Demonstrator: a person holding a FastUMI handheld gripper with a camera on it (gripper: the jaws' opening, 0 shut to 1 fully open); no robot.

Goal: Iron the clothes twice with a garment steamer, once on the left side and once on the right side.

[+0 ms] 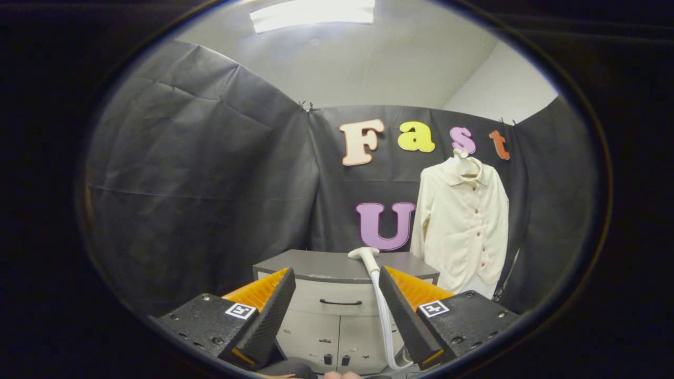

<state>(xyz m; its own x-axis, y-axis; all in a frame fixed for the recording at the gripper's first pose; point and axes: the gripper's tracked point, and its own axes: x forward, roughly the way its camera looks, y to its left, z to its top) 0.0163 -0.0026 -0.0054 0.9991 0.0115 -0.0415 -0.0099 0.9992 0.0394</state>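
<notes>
Over on the left hangs the booth's black cloth wall [200, 173], creased and folded, with a pale ceiling above it and a bright ceiling light [313, 11] glowing overhead.

Down low, the gripper [337, 279] is wide open, both fingers spread well apart and holding nothing. The left finger [268, 310] angles inward, and in the gap between the two fingers sits a grey cabinet [337, 300], with a dark handle [340, 302] on its drawer front and two doors beneath it.

Moving across the cabinet top, there is the garment steamer [364, 253], its white head resting on the surface toward the right side. It lies beyond the fingertips and just left of the right finger [403, 310]. Its white hose [383, 316] drops over the front edge of the cabinet and runs down close beside the inner face of the right finger; whether hose and finger touch, I cannot tell.

Further right and higher up, the cream shirt [463, 226] hangs against the back wall, buttoned down the front, collar up at the top, sleeves hanging at its sides. It is well beyond the fingers, up and to the right of the steamer head, its hem falling just behind the cabinet's right corner.

At the very bottom, under the fingers, a sliver of a person's fingertips [342, 375] peeks in.
</notes>
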